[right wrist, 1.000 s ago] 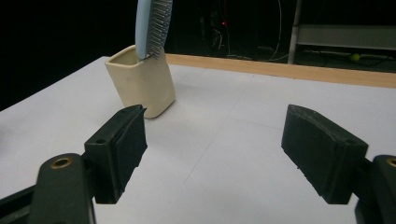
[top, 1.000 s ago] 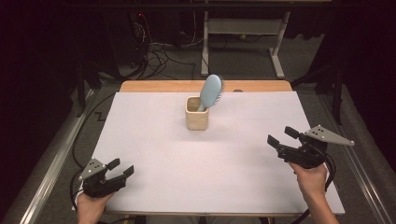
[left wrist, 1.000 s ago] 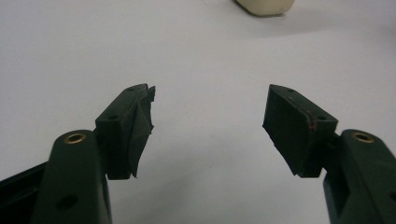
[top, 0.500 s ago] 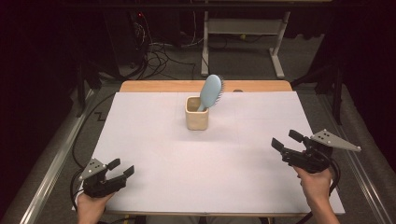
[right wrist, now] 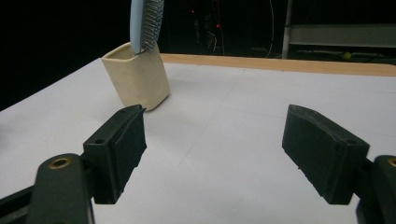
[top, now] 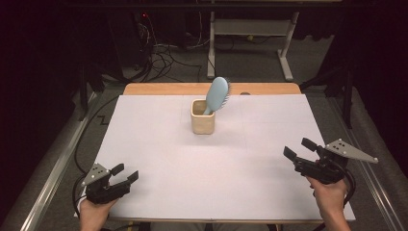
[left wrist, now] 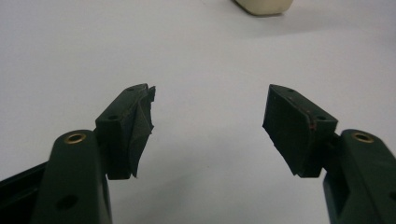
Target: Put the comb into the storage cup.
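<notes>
Currently, a pale blue plastic hairbrush [top: 217, 94] is seen standing handle-down in a cream-coloured, square-sided cup [top: 203, 117], which is set on the white-covered desk [top: 159, 144] toward its far middle. The brush head is leaned to the right against the cup's rim, bristles turned right, presumably because the cup is too short to keep it upright. In the right gripper view the cup [right wrist: 137, 78] and the grey bristles of the brush [right wrist: 145, 25] are seen ahead and to the left.

The left hand-held gripper [top: 126, 173] is rested at the near left corner of the desk, its jaws spread apart with nothing between them; in its own view the left hand-held gripper [left wrist: 208, 116] is aimed across bare white surface, the cup's base [left wrist: 264, 5] just visible at the top. The right hand-held gripper [top: 299, 149] is held at the near right edge, likewise released and empty, as confirmed in its own view [right wrist: 212, 140]. Both are kept well apart from the cup, which is judged a resting posture with the brush left stowed.
</notes>
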Available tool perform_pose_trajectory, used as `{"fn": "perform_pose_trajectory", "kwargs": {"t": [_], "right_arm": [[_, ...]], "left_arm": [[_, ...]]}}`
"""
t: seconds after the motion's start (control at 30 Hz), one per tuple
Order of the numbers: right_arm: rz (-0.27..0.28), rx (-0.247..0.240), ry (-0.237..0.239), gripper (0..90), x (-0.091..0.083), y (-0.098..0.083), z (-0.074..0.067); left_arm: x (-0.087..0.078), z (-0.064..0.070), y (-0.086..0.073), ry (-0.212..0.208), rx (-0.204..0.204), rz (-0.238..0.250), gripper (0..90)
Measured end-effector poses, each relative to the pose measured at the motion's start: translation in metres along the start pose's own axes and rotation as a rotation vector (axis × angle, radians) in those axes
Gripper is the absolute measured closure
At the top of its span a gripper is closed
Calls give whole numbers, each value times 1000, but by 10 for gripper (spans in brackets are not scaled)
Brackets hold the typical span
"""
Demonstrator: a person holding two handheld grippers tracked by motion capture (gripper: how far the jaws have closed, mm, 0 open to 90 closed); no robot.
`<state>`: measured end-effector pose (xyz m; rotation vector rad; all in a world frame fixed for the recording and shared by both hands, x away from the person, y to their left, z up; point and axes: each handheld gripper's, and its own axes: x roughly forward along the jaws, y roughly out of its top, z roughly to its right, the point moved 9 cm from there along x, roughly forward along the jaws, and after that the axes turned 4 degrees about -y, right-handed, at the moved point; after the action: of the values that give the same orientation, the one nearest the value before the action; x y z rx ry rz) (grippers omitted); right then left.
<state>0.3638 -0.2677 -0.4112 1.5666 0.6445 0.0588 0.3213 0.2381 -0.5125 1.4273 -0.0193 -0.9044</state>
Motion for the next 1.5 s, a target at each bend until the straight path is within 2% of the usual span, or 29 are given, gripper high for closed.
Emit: {"fn": "perform_pose_trajectory", "kwargs": {"t": [0.1,0.2,0.27,1.5], "right_arm": [[-3,-11,-9,219,-2,-3,0],[-9,-52,-27,219,-4,-5,-2],[-6,-55,-27,219,-6,-6,-3],[-31,0,-30,219,-22,-47,-1]], "left_arm": [[0,0,0,0,0,0,332],[0,0,0,0,0,2,333],[0,0,0,-1,1,1,333],[-3,1,1,1,-1,10,331]]}}
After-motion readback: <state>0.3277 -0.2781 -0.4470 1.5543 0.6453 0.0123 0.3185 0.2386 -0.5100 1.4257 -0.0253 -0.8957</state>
